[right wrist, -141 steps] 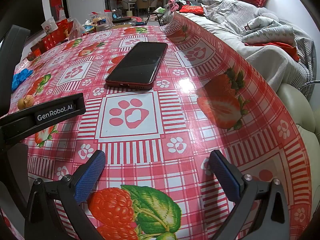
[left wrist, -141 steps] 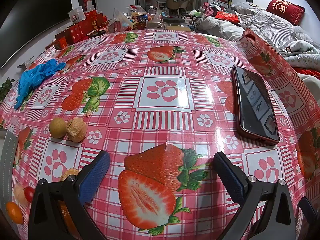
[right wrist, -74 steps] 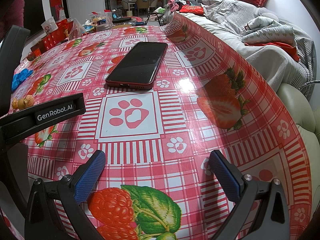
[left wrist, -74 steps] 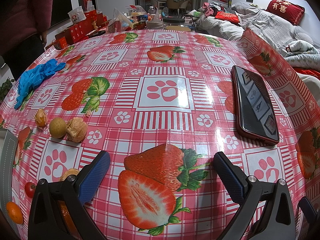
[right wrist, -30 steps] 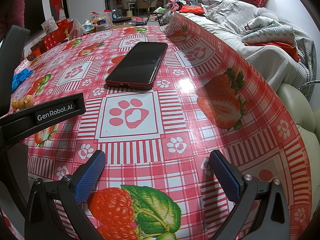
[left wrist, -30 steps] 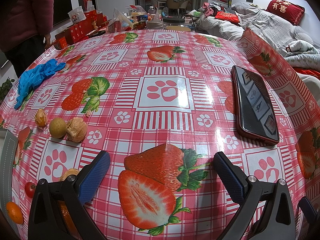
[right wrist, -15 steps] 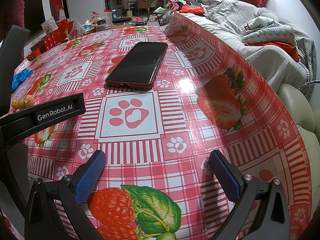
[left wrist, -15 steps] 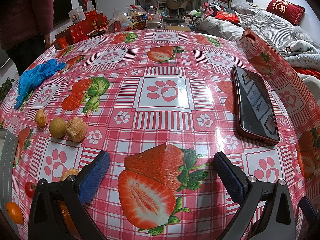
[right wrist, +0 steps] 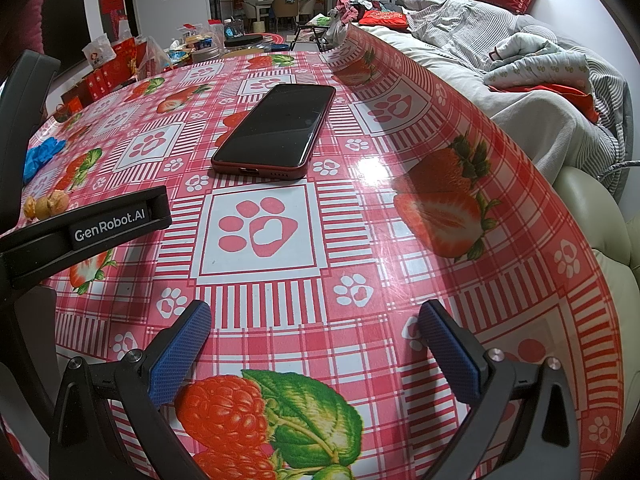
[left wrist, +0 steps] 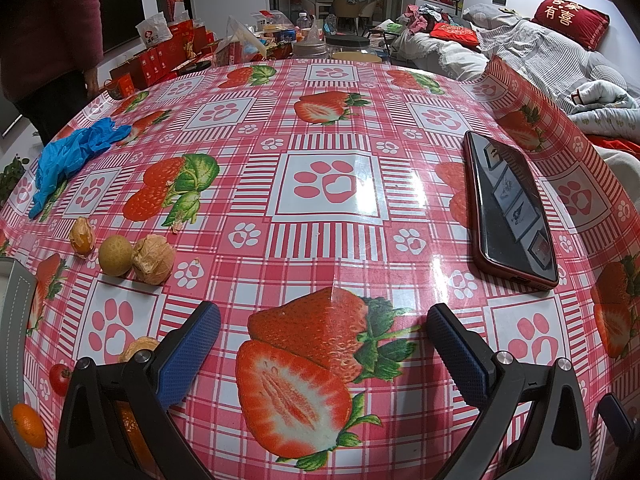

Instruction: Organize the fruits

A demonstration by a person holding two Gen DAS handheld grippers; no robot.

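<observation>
Small fruits lie at the left of the table in the left wrist view: a papery husked fruit (left wrist: 81,235), a round yellow-brown fruit (left wrist: 115,257) and a bigger husked one (left wrist: 153,259) in a row. Nearer lie another husked fruit (left wrist: 138,348), a cherry tomato (left wrist: 60,378) and a small orange (left wrist: 28,425). My left gripper (left wrist: 322,330) is open and empty, right of these fruits. My right gripper (right wrist: 314,326) is open and empty near the table's right edge. The row of fruits shows far left in the right wrist view (right wrist: 46,205).
A red-cased phone (left wrist: 508,208) lies screen up at the right; it also shows ahead of my right gripper (right wrist: 278,130). A blue glove (left wrist: 72,156) lies far left. Boxes and jars (left wrist: 224,48) crowd the far edge. A person (left wrist: 48,40) stands far left. A grey tray rim (left wrist: 16,320) sits at left.
A third husked fruit appeared left of the yellow-brown one, and a person came into view at far left. Both grippers have stayed still and open.
</observation>
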